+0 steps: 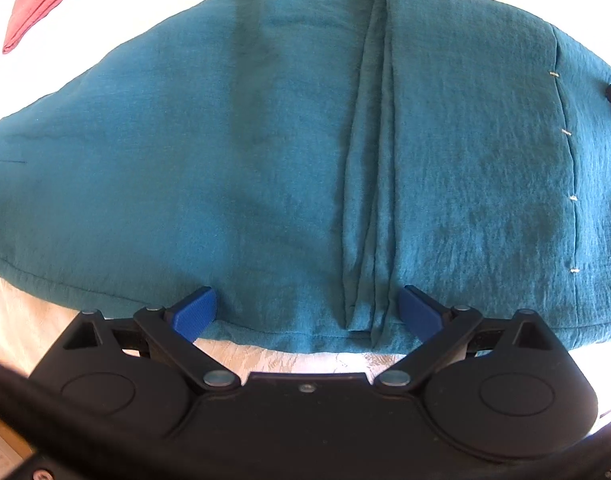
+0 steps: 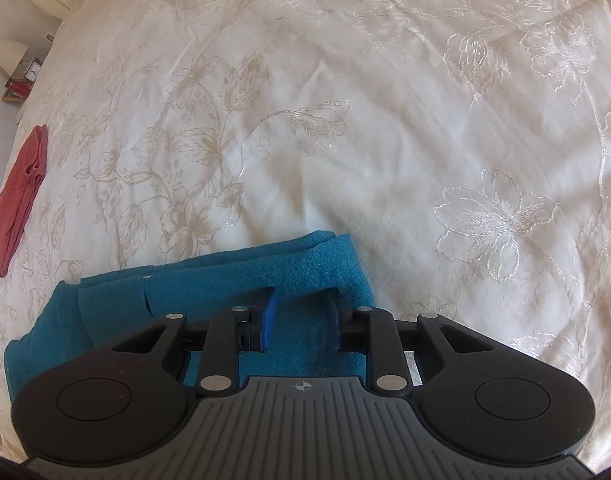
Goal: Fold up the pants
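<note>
A wide bed covered by a cream bedspread embroidered with flowers (image 2: 345, 80) carries the teal, lightly crinkled woven pants (image 1: 265, 152), which are laid flat on it and are judged partly folded: one leg section is seen doubled over, with layered edges stacked down the middle. A further fold is judged to remain. A folded red garment (image 2: 19, 196) is left well apart. The left hand-held gripper (image 1: 307, 312) is held spread above the near hem, gripping nothing. The right hand-held gripper (image 2: 303, 320) is seen partly closed with teal cloth bunched between its fingers.
</note>
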The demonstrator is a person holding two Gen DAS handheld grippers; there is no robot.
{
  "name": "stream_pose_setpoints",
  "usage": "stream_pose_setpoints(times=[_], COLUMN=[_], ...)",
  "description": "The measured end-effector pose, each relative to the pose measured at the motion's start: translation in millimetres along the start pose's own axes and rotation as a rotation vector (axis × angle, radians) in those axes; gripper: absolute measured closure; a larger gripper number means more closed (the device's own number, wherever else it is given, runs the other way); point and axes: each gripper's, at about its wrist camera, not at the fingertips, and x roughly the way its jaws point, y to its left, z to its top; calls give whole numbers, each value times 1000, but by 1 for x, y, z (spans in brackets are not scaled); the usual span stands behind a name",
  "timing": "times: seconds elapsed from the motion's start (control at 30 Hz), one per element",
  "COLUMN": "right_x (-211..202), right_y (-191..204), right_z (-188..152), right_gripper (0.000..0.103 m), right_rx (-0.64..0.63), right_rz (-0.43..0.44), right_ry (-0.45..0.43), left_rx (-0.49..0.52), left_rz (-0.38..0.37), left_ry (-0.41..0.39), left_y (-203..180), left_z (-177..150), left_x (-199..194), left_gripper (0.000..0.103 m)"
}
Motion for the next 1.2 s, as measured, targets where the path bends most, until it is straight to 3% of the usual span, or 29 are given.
stream_pose_setpoints(times=[0.23, 0.4, 0.83, 1.0, 1.1, 1.2], right_x=[-6, -28, -24, -27, -33, -38], right_y=[1, 8, 40, 62, 74, 90], right_z=[-2, -17, -95, -108, -112, -114], right_gripper=[77, 77, 77, 77, 77, 76], right_rx=[-18, -71, -247, -289, -297, -304], right_rz=[12, 71, 137, 158, 177, 173], right_ry=[-29, -46, 170, 182, 170, 144], left_rx=[-48, -106, -302, -335, -367, -396], left_rz=[36, 50, 78, 93, 65, -10], left_ry=[-16, -52, -167, -206, -252, -311], left_y=[-1, 14, 81, 104, 124, 152], left_z=[-6, -20, -58, -69, -70, -71], left_x=[-12, -29, -86, -87, -83, -81], left_gripper=[5, 5, 5, 7, 7, 7])
